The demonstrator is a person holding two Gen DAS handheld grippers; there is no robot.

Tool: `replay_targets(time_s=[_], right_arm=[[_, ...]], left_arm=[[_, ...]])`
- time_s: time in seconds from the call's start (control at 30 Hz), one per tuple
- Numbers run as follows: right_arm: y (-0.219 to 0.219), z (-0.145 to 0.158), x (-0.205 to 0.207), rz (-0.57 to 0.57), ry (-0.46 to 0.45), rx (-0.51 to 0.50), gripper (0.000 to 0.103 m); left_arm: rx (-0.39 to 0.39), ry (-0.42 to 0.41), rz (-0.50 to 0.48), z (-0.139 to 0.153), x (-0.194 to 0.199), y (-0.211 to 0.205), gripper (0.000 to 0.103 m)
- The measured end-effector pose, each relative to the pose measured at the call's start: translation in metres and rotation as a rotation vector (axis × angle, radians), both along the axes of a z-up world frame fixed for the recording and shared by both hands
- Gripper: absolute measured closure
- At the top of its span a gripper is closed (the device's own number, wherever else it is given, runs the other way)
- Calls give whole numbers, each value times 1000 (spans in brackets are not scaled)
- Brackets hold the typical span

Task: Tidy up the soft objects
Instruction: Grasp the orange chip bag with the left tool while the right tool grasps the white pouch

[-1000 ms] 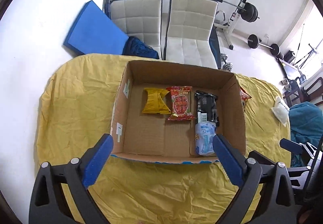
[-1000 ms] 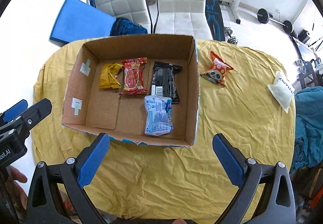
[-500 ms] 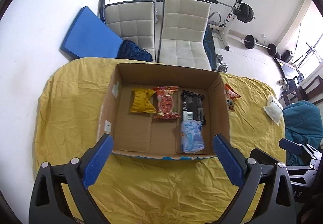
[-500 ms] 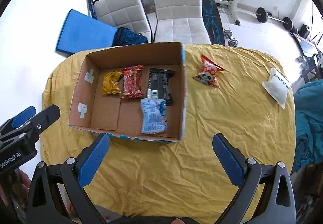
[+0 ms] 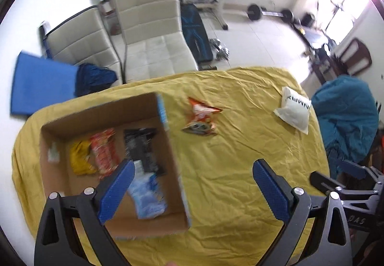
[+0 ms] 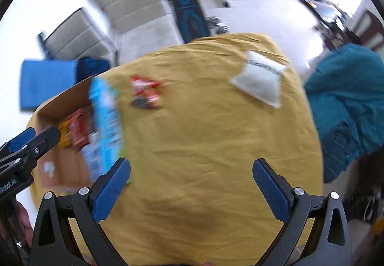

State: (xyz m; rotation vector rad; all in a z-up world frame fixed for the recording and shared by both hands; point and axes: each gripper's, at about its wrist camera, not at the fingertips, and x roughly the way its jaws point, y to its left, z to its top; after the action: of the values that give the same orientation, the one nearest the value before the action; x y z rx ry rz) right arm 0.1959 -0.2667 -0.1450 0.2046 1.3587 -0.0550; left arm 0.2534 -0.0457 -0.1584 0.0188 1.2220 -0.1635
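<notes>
A cardboard box [image 5: 163, 136] on the yellow tablecloth holds a yellow packet [image 5: 80, 161], a red packet [image 5: 105, 153], a black packet [image 5: 142, 148] and a light blue packet [image 5: 148, 196]. An orange snack packet [image 5: 200, 117] lies on the cloth to the right of the box, and a white pouch [image 5: 294, 110] lies further right. My left gripper [image 5: 192, 191] is open and empty above the box's right edge. My right gripper [image 6: 190, 190] is open and empty above bare cloth, with the orange packet [image 6: 145, 93] and white pouch [image 6: 260, 78] ahead of it. Both views are blurred.
Two beige chairs [image 5: 153, 33] stand behind the table, with a blue mat [image 5: 40, 86] at the left and weights on the floor. A teal cloth [image 5: 348, 114] hangs at the table's right edge. The left gripper shows at the right wrist view's left edge [image 6: 28, 143].
Both grippers have swung to the right, away from the box toward the orange packet and white pouch. The box now sits at the left of both views. Both stay open.
</notes>
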Motion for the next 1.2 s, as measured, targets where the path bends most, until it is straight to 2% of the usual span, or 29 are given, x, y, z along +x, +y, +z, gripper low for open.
replay_targets(time_s=[0.1, 0.2, 0.37, 0.5, 0.7, 0.73, 0.8, 0.87, 0.93, 1.03, 1.13, 1.17, 1.2], right_arm=[[-49, -20, 20, -64, 29, -3, 0], [-93, -47, 40, -116, 72, 1, 0], [-149, -95, 75, -190, 136, 50, 0], [-162, -125, 99, -206, 176, 80, 0], [-166, -158, 132, -212, 224, 65, 0], [-167, -162, 136, -222, 231, 70, 0], [-169, -171, 144, -238, 241, 91, 0], [-171, -180, 153, -262, 251, 120, 0], [-173, -187, 160, -292, 258, 144, 0], [-177, -199, 172, -341, 277, 156, 0], [-183, -213, 181, -387, 304, 177, 0], [-185, -219, 183, -408, 320, 192, 1], [-186, -222, 185, -410, 331, 191, 7]], left_arm=[[86, 58, -69, -28, 48, -42, 2], [152, 120, -112, -60, 90, -67, 2], [212, 242, -175, -116, 137, -90, 2], [251, 347, -182, -159, 158, -96, 6], [330, 419, -201, -202, 174, -105, 6], [330, 429, -198, -206, 175, -106, 6], [325, 450, -188, -215, 178, -105, 14], [305, 473, -182, -222, 181, -104, 32], [280, 498, -163, -227, 181, -102, 37], [218, 527, -116, -231, 180, -96, 40], [115, 539, -30, -231, 178, -83, 41], [74, 546, 5, -231, 177, -78, 41], [45, 552, 26, -231, 175, -75, 41]])
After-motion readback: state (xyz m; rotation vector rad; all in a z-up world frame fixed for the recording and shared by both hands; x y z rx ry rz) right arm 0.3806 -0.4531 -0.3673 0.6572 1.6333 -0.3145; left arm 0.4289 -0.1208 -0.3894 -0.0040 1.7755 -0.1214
